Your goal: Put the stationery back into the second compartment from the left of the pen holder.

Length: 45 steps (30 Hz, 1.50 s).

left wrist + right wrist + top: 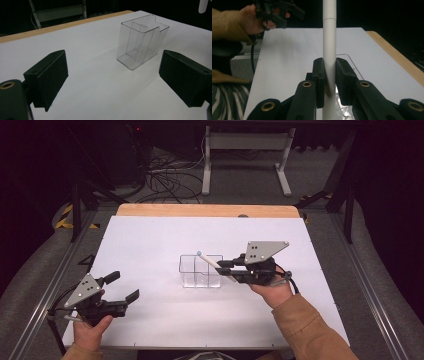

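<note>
A clear plastic two-compartment box (201, 270) stands on the white table near its middle, also seen as the clear box (141, 41) ahead of the left jaws. My right gripper (226, 267) hovers at the box's right side, shut on a white pen (210, 260) that slants up and left above the box. In the right gripper view the white pen (329, 40) runs upright between the two pads, and my right gripper (329, 75) clamps it. My left gripper (122, 287) rests near the table's front left, open, with nothing between the jaws; my left gripper (112, 75) faces the box.
The white table sheet (150, 240) has a wooden strip (205, 210) along its far edge. Beyond it stand a white metal frame (247, 155) and loose cables (165, 180) on the floor. A person's other hand (254, 21) holds the left gripper in the right gripper view.
</note>
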Tool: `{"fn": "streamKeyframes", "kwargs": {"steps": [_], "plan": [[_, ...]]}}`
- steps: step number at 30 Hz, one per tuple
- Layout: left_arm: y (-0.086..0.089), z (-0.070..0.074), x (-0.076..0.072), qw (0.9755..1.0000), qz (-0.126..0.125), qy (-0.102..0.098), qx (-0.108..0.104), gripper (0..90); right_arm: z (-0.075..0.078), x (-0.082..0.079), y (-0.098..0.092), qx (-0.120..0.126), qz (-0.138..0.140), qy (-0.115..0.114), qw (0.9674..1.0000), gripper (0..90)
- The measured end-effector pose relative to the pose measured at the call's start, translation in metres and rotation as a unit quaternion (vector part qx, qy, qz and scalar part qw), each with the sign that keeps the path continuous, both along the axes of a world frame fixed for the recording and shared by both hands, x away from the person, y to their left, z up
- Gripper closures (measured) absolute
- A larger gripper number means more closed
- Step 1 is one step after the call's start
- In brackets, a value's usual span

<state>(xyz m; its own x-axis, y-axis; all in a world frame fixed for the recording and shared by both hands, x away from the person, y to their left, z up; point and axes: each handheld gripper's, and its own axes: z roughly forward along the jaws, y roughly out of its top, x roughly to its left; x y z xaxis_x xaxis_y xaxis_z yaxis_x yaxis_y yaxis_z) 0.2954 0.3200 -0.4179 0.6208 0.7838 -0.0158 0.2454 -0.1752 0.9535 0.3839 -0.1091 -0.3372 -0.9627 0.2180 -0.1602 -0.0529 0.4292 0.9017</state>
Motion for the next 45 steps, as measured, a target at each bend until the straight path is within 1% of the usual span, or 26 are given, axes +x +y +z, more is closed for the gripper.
{"fn": "streamKeyframes", "kwargs": {"steps": [3, 5, 8, 10, 12, 13, 15, 19, 21, 23, 29, 35, 38, 42, 45], "plan": [[0.0, 0.0, 0.0, 1.0, 0.0, 0.0, 0.0, 9.5, 0.0, 0.0, 0.001, 0.031, -0.02, -0.001, 0.9993, 78.9], [0.0, 0.0, 0.0, 1.0, -0.001, 0.001, -0.002, 9.4, -0.001, 0.0, 0.003, 0.047, -0.033, 0.0, 0.9984, 78.9], [-0.001, 0.0, 0.001, 1.0, -0.003, 0.0, -0.003, 9.5, -0.002, 0.0, 0.008, 0.062, -0.045, -0.005, 0.9971, 78.9], [-0.001, -0.001, 0.001, 1.0, -0.003, 0.002, -0.004, 9.5, -0.002, 0.0, 0.012, 0.074, -0.048, -0.008, 0.9961, 78.9], [-0.001, -0.001, 0.0, 1.0, -0.003, 0.002, -0.004, 9.4, -0.003, -0.001, 0.015, 0.08, -0.055, -0.012, 0.9952, 78.9], [-0.001, -0.001, 0.001, 1.0, -0.003, 0.001, -0.004, 9.4, -0.003, -0.002, 0.018, 0.082, -0.066, -0.02, 0.9942, 78.8], [-0.001, -0.001, 0.001, 1.0, -0.003, 0.001, -0.002, 9.4, -0.003, -0.003, 0.022, 0.087, -0.078, -0.025, 0.9928, 78.9], [-0.001, 0.0, 0.0, 1.0, -0.003, 0.0, -0.002, 9.4, -0.003, -0.001, 0.028, 0.101, -0.097, -0.017, 0.99, 78.9], [-0.001, 0.0, 0.0, 1.0, -0.003, 0.0, -0.001, 9.5, -0.004, -0.001, 0.03, 0.11, -0.113, -0.02, 0.9873, 78.9], [-0.001, -0.001, 0.001, 1.0, -0.003, -0.001, -0.002, 9.5, -0.006, -0.001, 0.033, 0.121, -0.128, -0.03, 0.984, 78.9], [-0.002, -0.001, 0.001, 1.0, -0.004, 0.0, -0.003, 9.5, -0.011, 0.005, 0.043, 0.131, -0.137, -0.034, 0.9814, 78.9], [-0.001, -0.001, 0.001, 1.0, -0.005, 0.001, -0.003, 9.5, -0.02, 0.015, 0.053, 0.145, -0.157, -0.021, 0.9767, 78.9], [-0.001, -0.001, 0.001, 1.0, -0.004, 0.002, -0.004, 9.5, -0.024, 0.019, 0.056, 0.153, -0.162, -0.013, 0.9748, 78.9], [-0.001, -0.001, 0.001, 1.0, -0.004, 0.001, -0.003, 9.5, -0.029, 0.023, 0.06, 0.155, -0.173, -0.008, 0.9726, 78.9], [-0.001, -0.001, 0.001, 1.0, -0.004, 0.002, -0.002, 9.5, -0.032, 0.024, 0.064, 0.153, -0.177, -0.01, 0.9721, 78.8]]}}
